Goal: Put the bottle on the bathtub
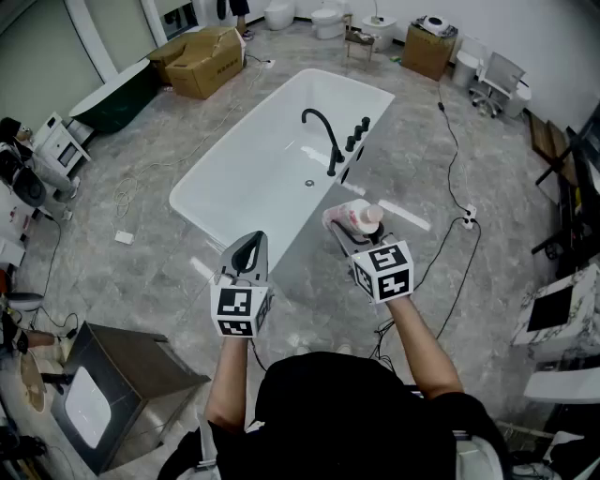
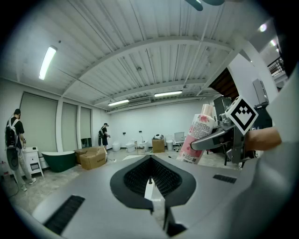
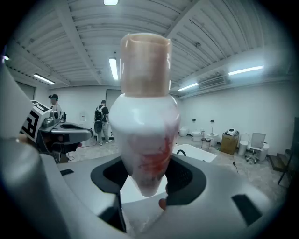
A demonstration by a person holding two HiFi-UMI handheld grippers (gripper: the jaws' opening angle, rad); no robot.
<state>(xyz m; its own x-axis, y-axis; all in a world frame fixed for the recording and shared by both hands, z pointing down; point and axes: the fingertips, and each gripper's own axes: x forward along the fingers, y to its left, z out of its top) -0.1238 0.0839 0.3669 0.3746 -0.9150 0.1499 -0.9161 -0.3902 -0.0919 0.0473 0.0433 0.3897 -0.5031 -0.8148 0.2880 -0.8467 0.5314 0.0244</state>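
Observation:
A white bottle with a pink label and a beige cap lies between the jaws of my right gripper, which is shut on it. It hangs just off the near right corner of the white bathtub, below the black faucet. In the right gripper view the bottle fills the middle, cap up, with the tub behind. The left gripper view shows the bottle to its right. My left gripper floats above the tub's near rim, jaws together and holding nothing.
Cardboard boxes and a dark green tub stand beyond the bathtub at the left. Toilets line the back. A dark cabinet sits near left. Cables run over the floor at the right. People stand far off.

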